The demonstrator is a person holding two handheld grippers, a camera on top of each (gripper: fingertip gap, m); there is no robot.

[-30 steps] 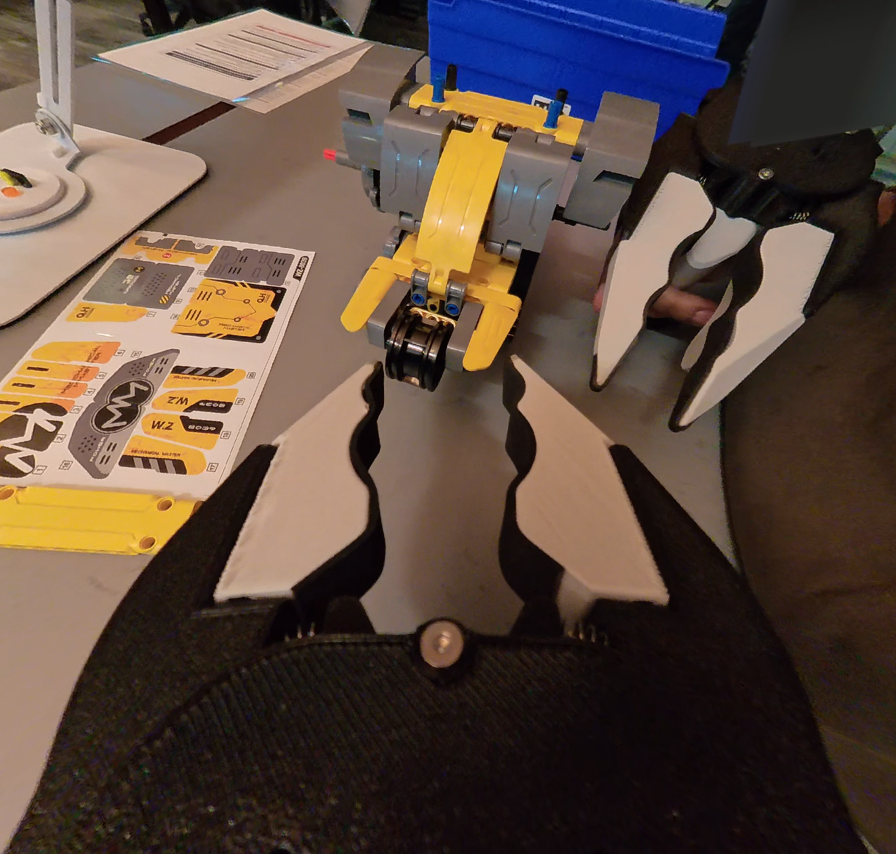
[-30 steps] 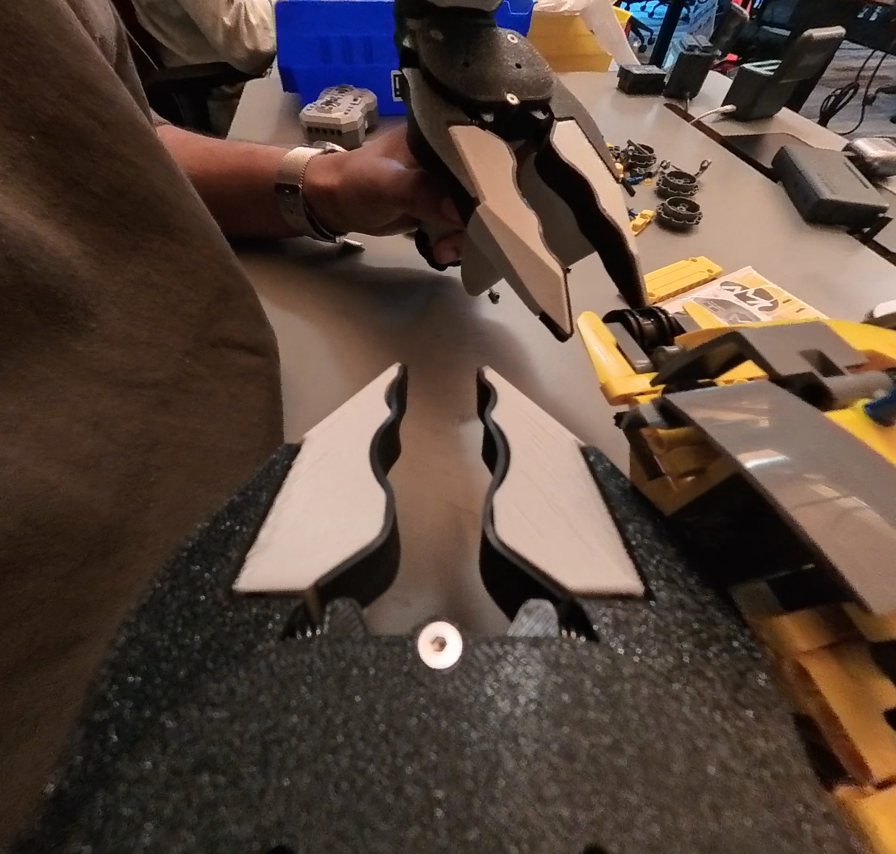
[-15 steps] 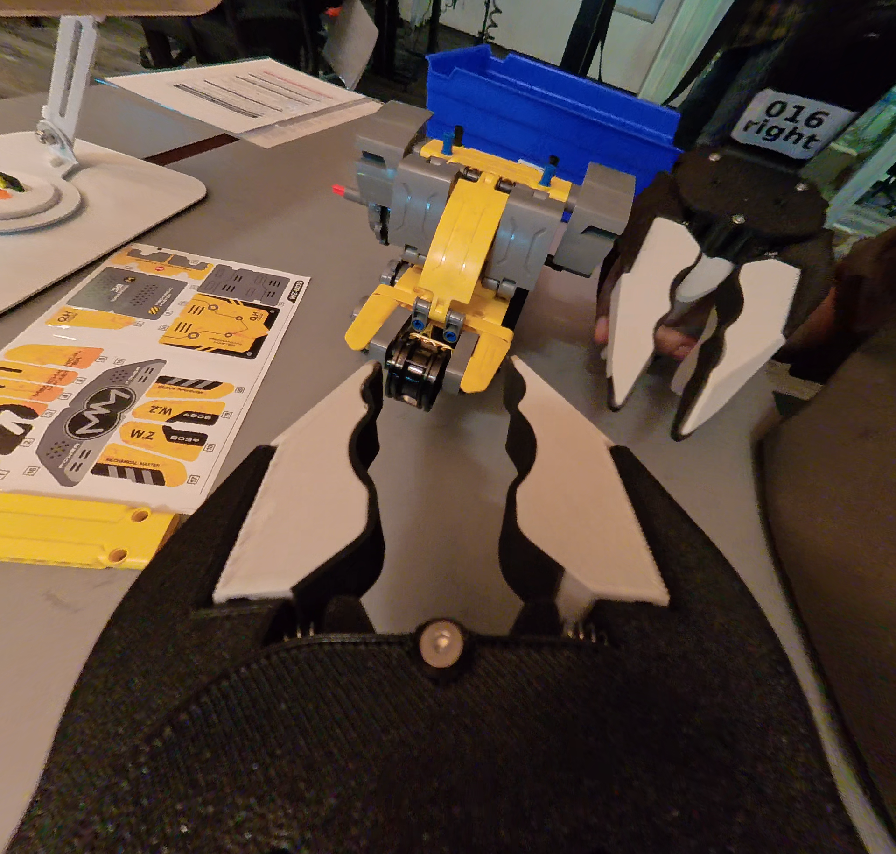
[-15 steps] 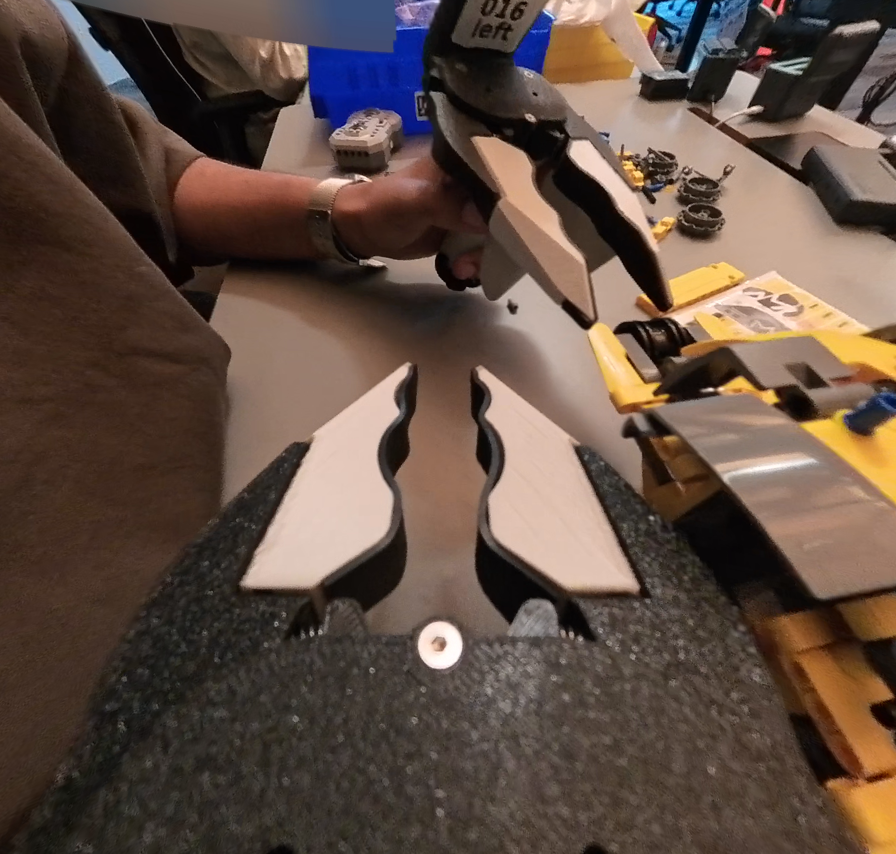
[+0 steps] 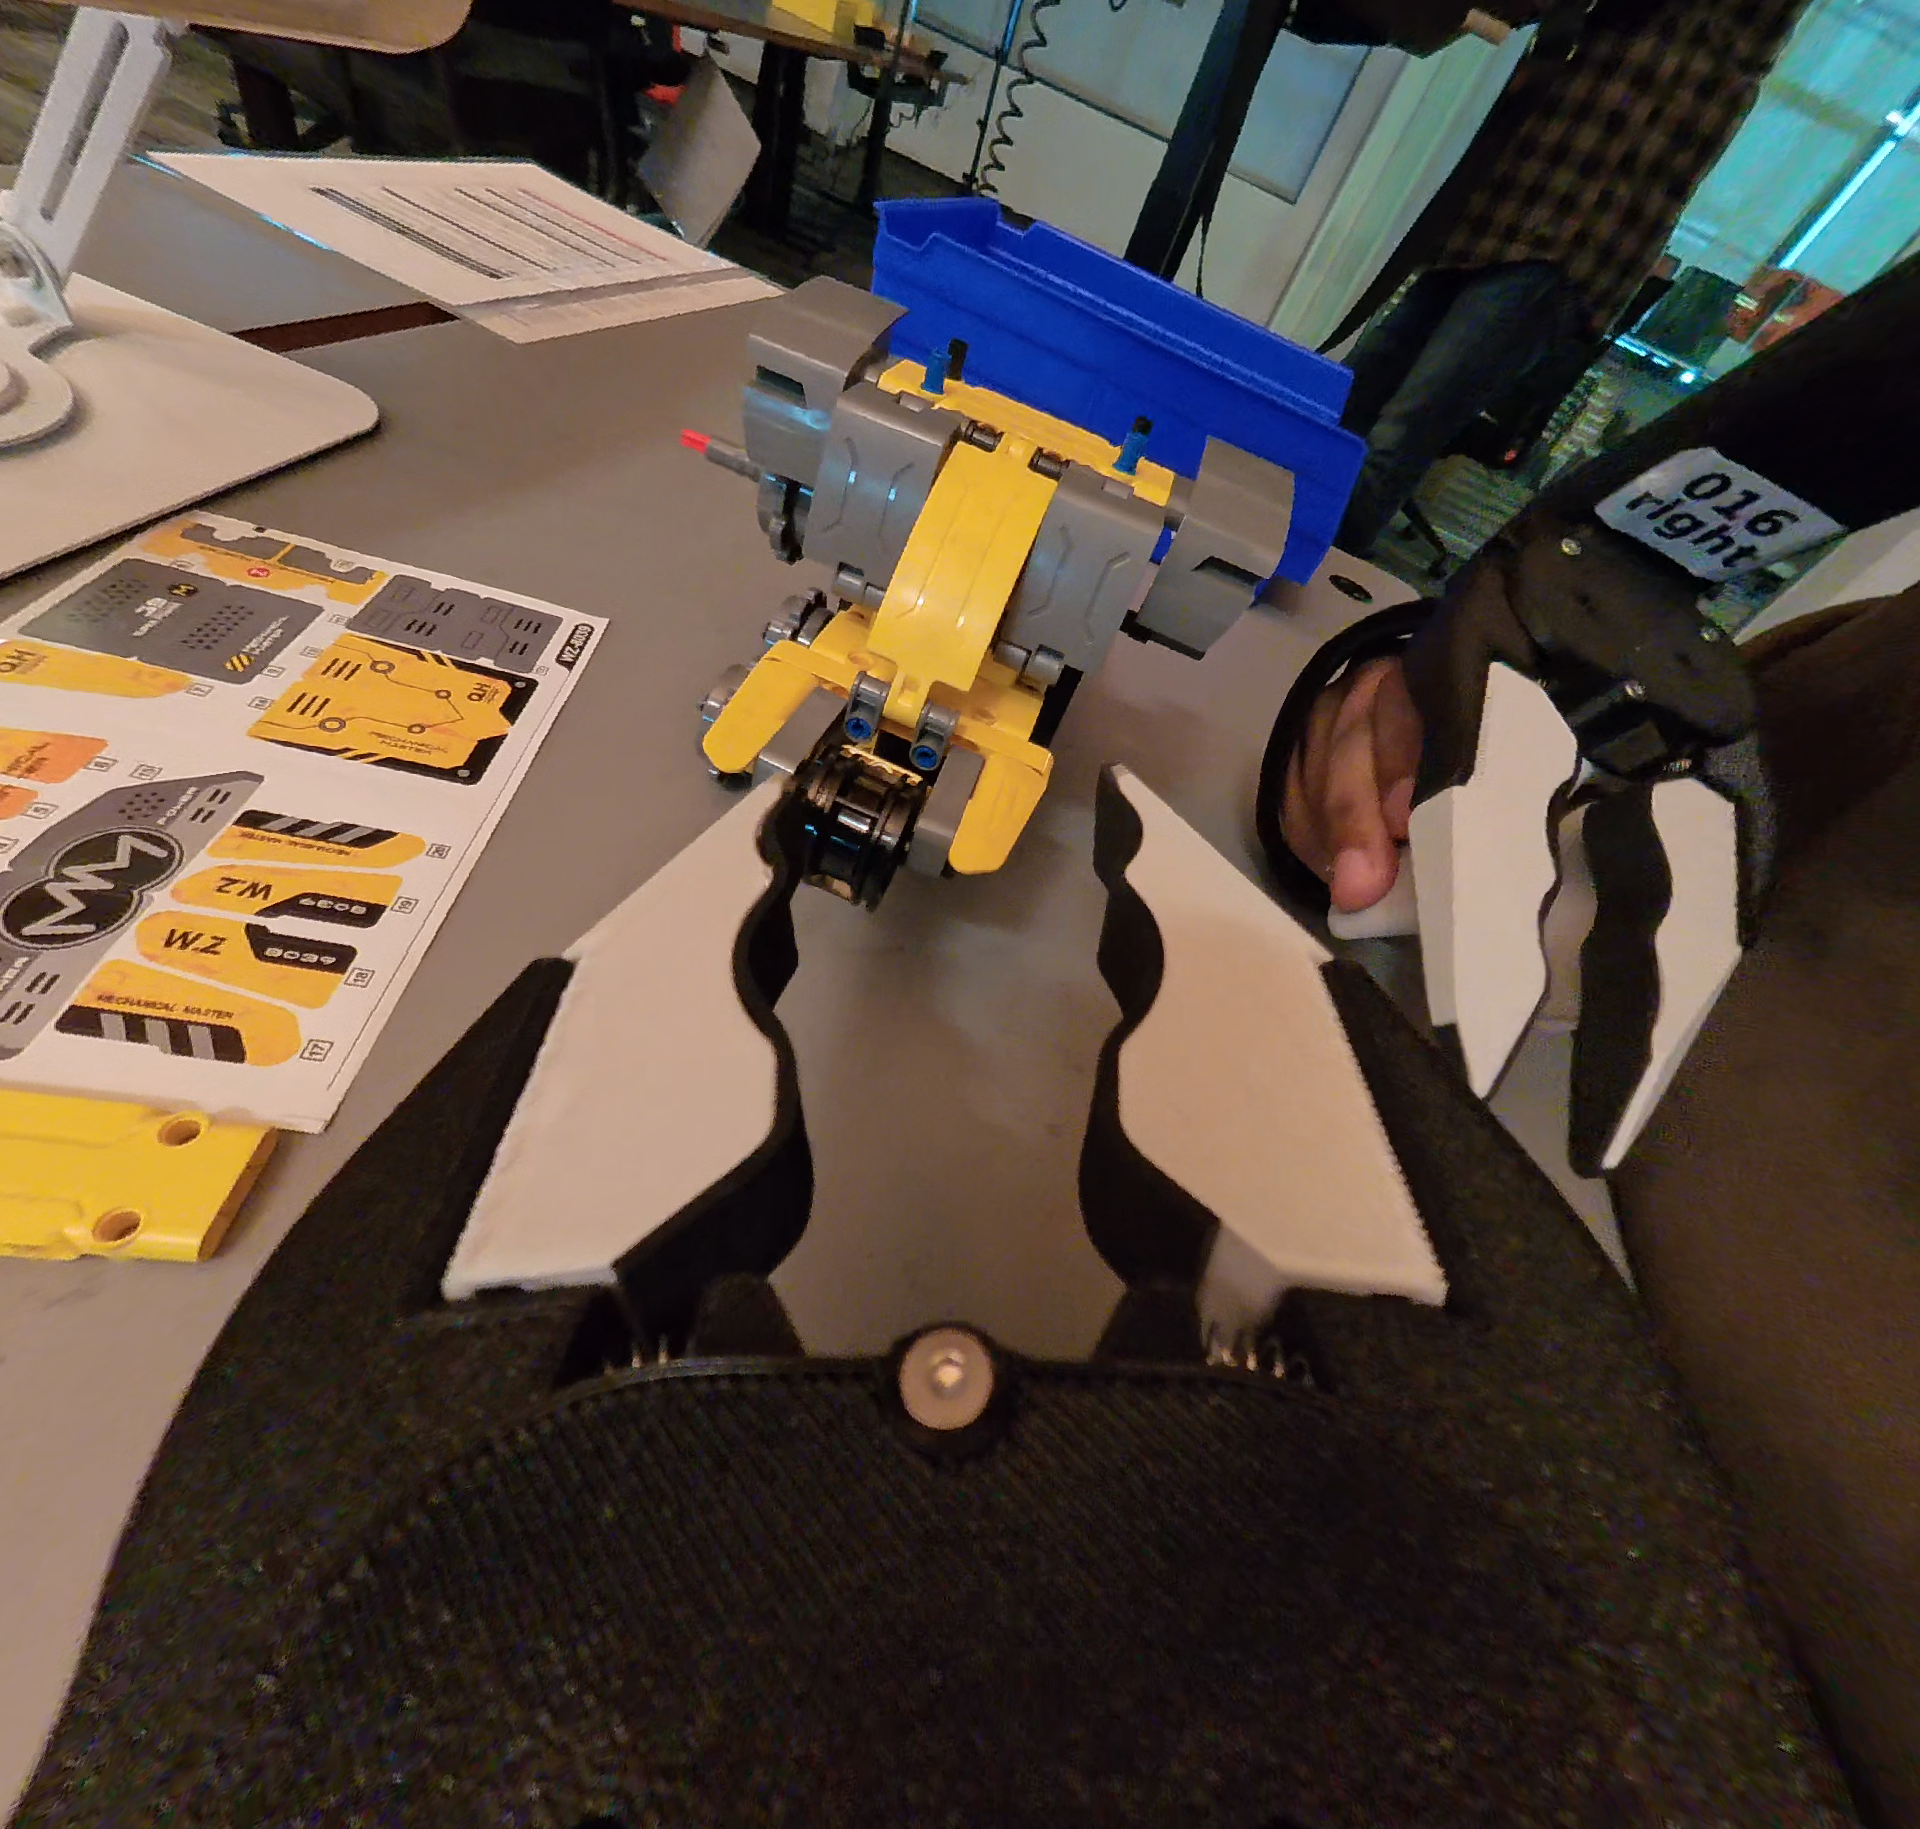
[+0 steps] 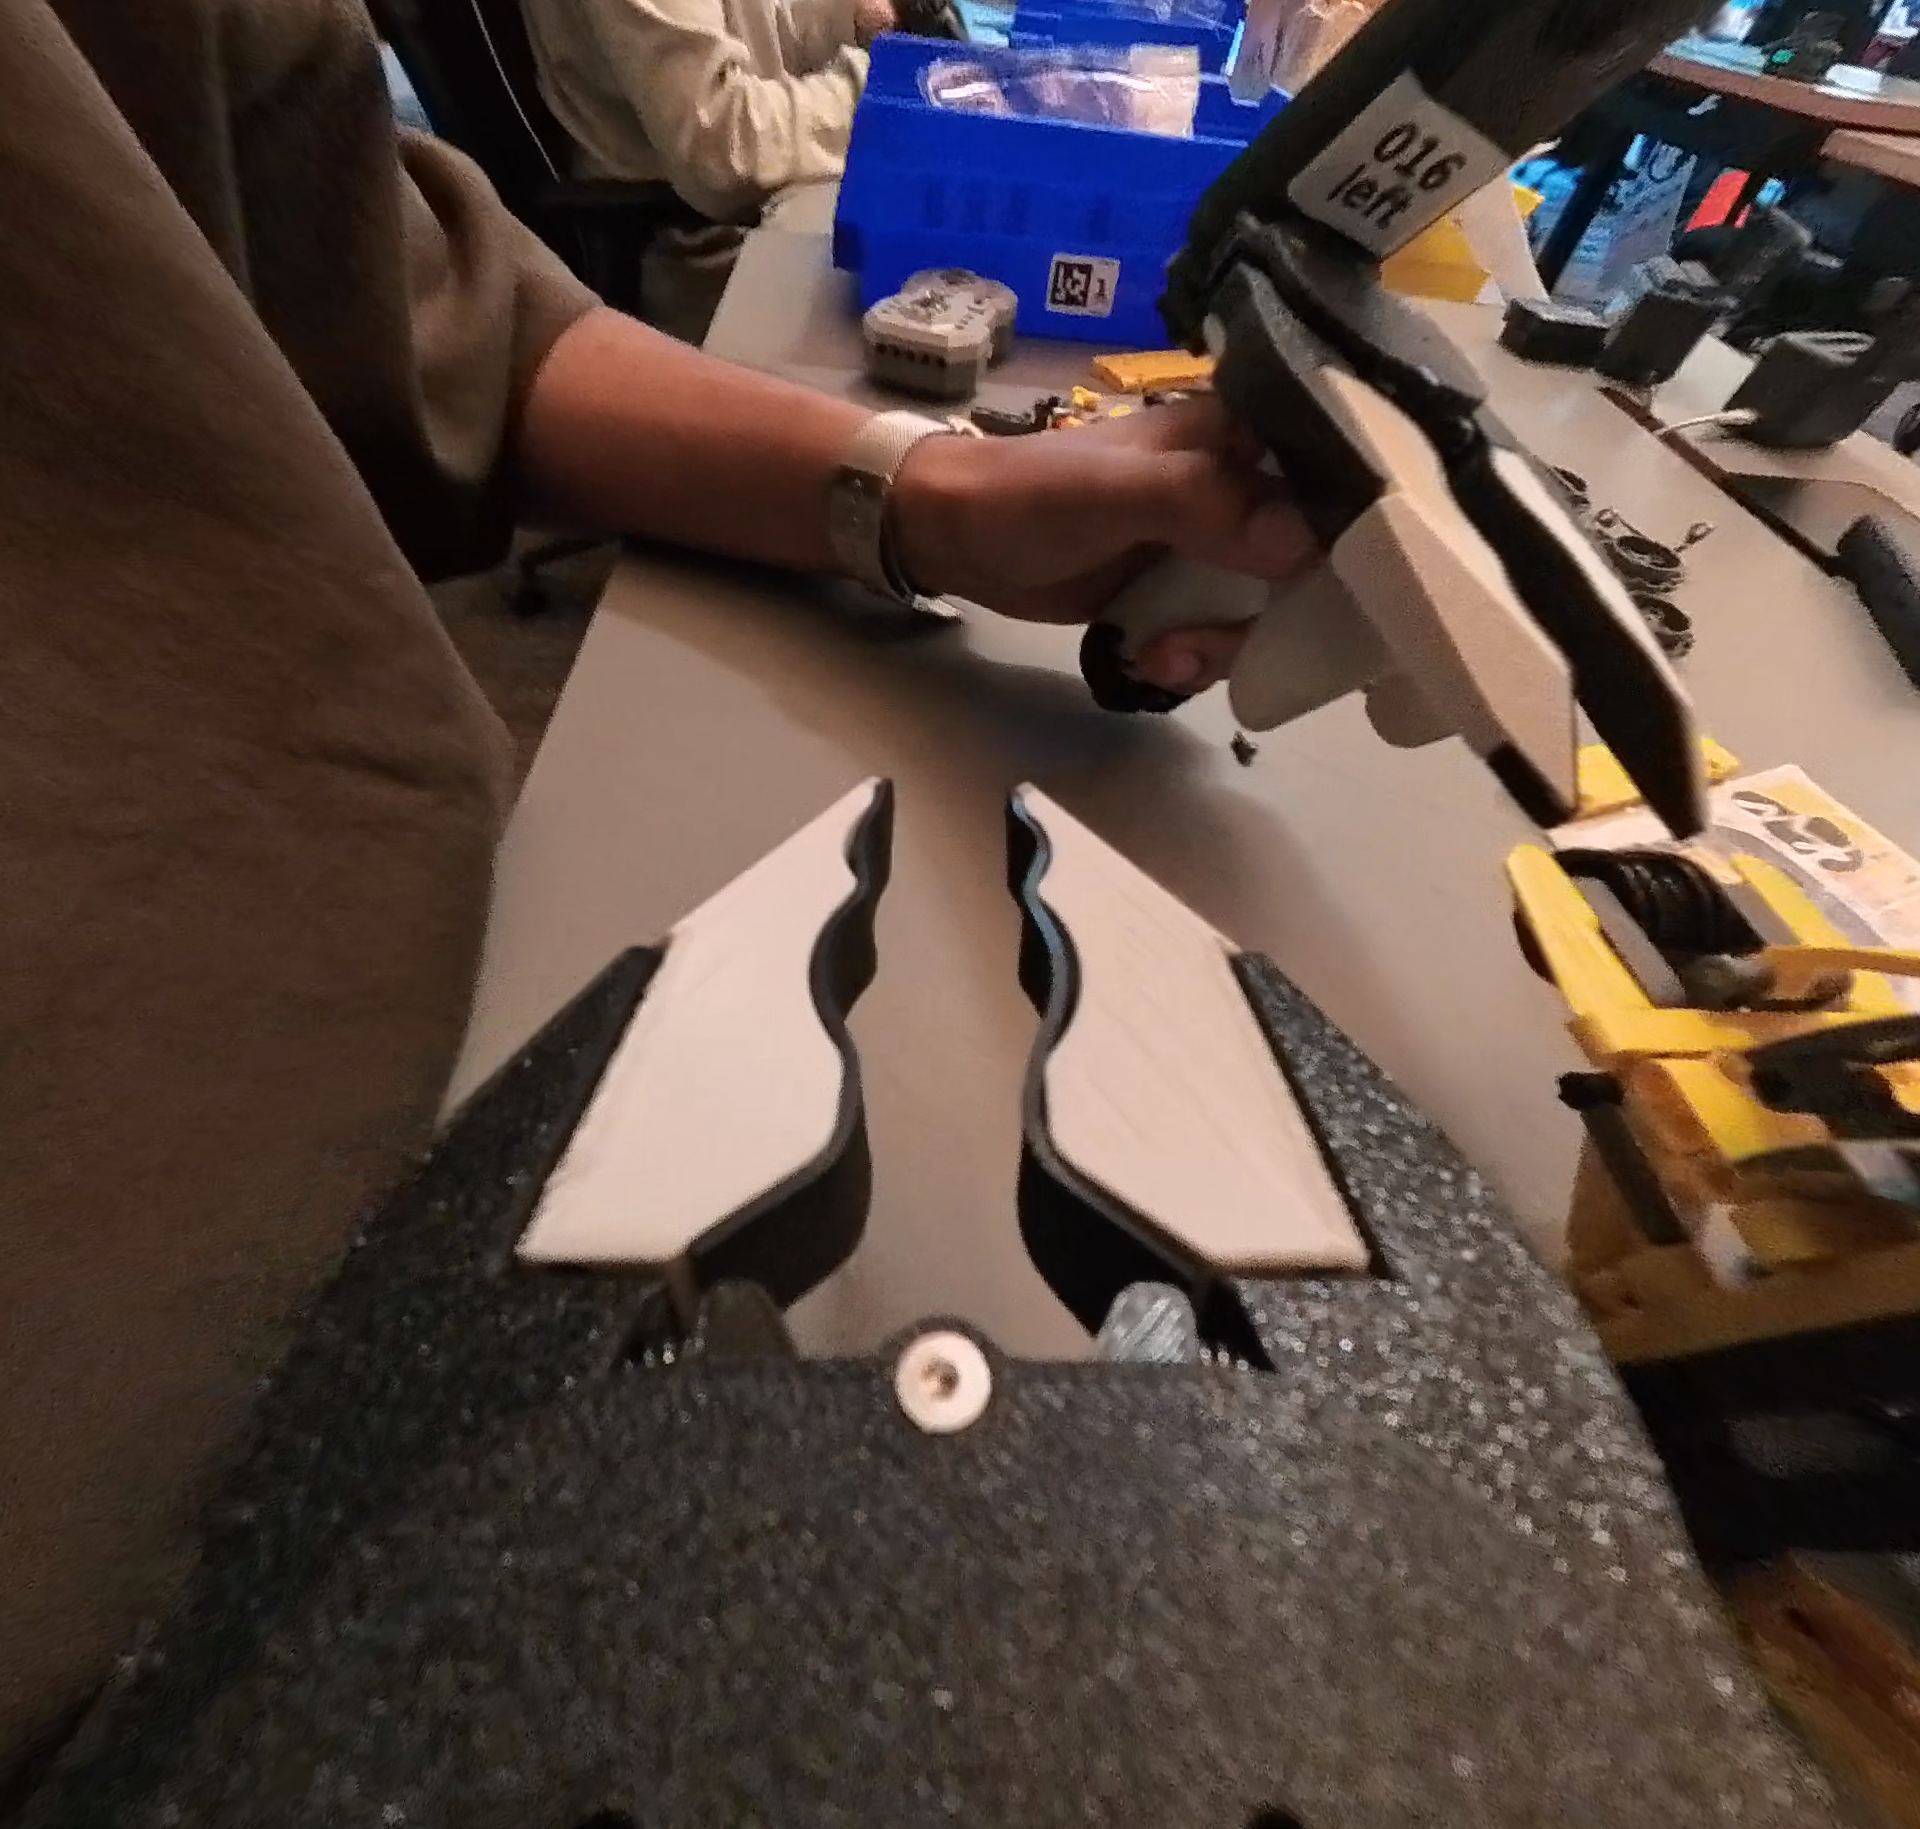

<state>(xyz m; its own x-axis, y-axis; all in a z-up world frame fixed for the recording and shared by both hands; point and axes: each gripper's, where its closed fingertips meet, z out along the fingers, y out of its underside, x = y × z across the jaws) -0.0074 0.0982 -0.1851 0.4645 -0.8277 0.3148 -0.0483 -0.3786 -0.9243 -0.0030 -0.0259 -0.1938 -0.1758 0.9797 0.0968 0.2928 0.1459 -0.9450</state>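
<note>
Yellow and grey toy vehicle (image 5: 966, 574) standing on the grey desk (image 5: 582, 449), nose toward the left gripper (image 5: 940, 792). Black wheel (image 5: 852, 829) at the toy's front just ahead of the jaws, close beside the tip of one, contact not clear. Blue bin (image 5: 1122, 345) right behind the toy. Sticker sheet (image 5: 260, 761) flat on the desk to one side, a yellow flat piece (image 5: 94, 1187) at its near edge, cut off by the frame.

In the right wrist view, toy (image 6: 1714, 1052) only partly seen at the frame edge, blurred. Grey block (image 6: 935, 330) and small dark parts farther back hard to make out. Hand (image 6: 1081, 532) wrapped round the left gripper's handle.

Left jaws spread wide, holding nothing. Right gripper (image 6: 951, 813) beside the toy, over bare desk, jaws parted by a narrower gap, empty, touching nothing.
</note>
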